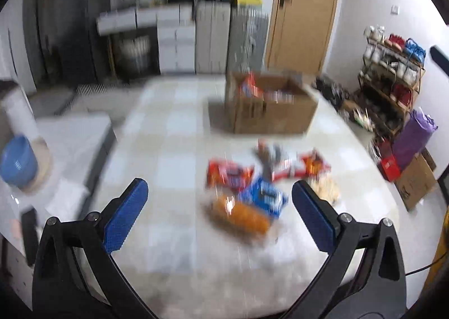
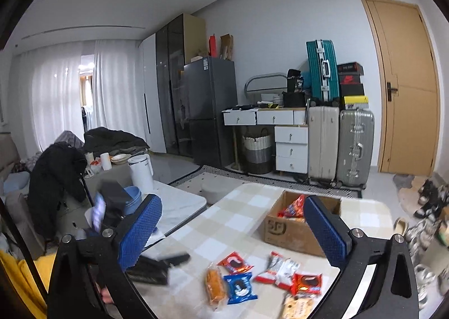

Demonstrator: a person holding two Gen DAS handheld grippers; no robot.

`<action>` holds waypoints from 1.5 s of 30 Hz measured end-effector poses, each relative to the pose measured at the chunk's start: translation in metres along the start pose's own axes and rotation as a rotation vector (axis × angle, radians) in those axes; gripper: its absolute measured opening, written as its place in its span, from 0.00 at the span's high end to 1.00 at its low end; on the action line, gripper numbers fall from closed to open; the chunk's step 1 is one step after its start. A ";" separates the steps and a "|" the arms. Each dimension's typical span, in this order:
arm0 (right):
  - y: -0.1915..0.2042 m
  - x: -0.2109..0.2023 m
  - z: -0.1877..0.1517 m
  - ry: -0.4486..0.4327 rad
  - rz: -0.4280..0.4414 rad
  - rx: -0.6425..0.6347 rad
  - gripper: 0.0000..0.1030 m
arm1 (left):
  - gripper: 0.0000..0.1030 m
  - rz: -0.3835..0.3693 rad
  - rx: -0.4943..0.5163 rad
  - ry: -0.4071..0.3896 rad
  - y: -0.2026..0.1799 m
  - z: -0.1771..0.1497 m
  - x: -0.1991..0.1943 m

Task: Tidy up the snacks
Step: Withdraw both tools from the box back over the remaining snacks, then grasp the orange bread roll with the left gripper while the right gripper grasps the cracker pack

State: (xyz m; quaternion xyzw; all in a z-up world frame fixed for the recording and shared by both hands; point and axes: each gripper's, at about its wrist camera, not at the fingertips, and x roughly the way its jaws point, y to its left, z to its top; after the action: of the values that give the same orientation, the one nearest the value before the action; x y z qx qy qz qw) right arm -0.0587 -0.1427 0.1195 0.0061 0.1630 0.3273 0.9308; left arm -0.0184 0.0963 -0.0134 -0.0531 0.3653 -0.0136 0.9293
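On the counter: a checked cloth (image 2: 224, 223) covers it, and the loose snacks lie in a small heap in the lower middle of both views, near a cardboard box (image 2: 291, 232) that already holds some packets.
Snacks: an orange packet (image 2: 215, 286), a blue packet (image 2: 240, 288), red packets (image 2: 235, 262) and a white-and-red one (image 2: 280, 268), some touching, some overlapping.
Left tongs (image 1: 219, 201): spread wide, nothing between the blue pads, aimed over the heap; this view is smeared with motion blur.
Right tongs (image 2: 233, 223): also wide apart and holding nothing, raised well above the counter.
Step in hand: I judge it a reach for the next packet, with much of the heap not yet boxed.
Doing it well: take one packet at the edge of the heap, the orange one looks freest; pinch across its short side, lightly, since such bags crumple and slip.
Room: suitcases (image 2: 353, 147) and white drawers (image 2: 290, 147) by the far wall, a wooden door (image 2: 407, 88) at upper right, a shoe rack (image 1: 390, 88) at right.
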 end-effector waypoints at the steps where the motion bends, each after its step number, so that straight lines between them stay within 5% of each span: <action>1: -0.002 0.004 -0.006 0.005 0.007 0.010 0.01 | 0.01 -0.007 -0.014 0.036 0.002 -0.008 0.011; 11: -0.025 0.055 -0.071 0.136 0.028 0.087 0.01 | 0.01 -0.092 -0.139 0.250 0.003 -0.037 0.102; 23: -0.070 0.080 -0.114 0.198 0.071 0.271 0.01 | 0.05 -0.130 -0.214 0.322 -0.004 -0.037 0.152; 30: -0.070 0.085 -0.122 0.212 0.112 0.300 0.01 | 0.46 -0.271 -0.283 0.313 0.008 -0.044 0.149; 36: -0.063 0.087 -0.124 0.224 0.142 0.300 0.01 | 0.75 -0.325 -0.214 0.284 0.000 -0.040 0.137; 45: -0.059 0.087 -0.127 0.236 0.144 0.305 0.01 | 0.80 -0.336 -0.211 0.279 0.012 -0.039 0.130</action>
State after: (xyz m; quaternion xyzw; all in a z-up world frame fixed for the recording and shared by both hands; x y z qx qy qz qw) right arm 0.0021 -0.1479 -0.0343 0.1201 0.3177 0.3629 0.8677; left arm 0.0505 0.0965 -0.1314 -0.2074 0.4755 -0.1368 0.8439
